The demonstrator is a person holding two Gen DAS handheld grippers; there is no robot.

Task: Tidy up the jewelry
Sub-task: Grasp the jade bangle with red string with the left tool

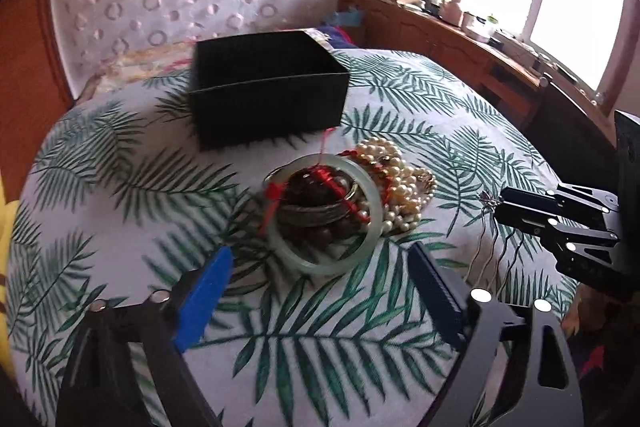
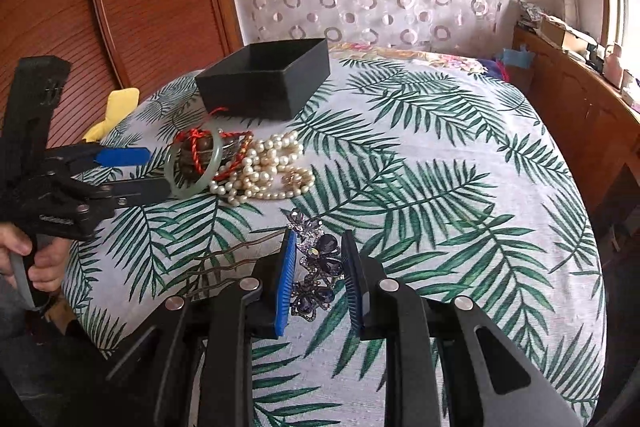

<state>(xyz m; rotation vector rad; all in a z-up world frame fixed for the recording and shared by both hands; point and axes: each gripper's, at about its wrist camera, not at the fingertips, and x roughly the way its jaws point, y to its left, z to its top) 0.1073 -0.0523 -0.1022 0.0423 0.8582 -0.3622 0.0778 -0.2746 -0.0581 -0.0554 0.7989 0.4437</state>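
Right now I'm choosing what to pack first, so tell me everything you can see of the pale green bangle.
The bangle is a smooth, thick, closed ring, pale green and slightly see-through, looking like jade or glass. It lies tilted on the leaf-print cloth, propped on the pile. Dark brown beads show inside it, a red cord crosses its rim, and pearls press against one side. The left gripper is open in front of it, not touching.

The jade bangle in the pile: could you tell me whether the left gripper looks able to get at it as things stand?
Probably yes. The left gripper is open and faces the jade bangle, whose near rim lies bare between the fingers. But a red cord crosses it and the pearls touch its far side, so they might drag along.
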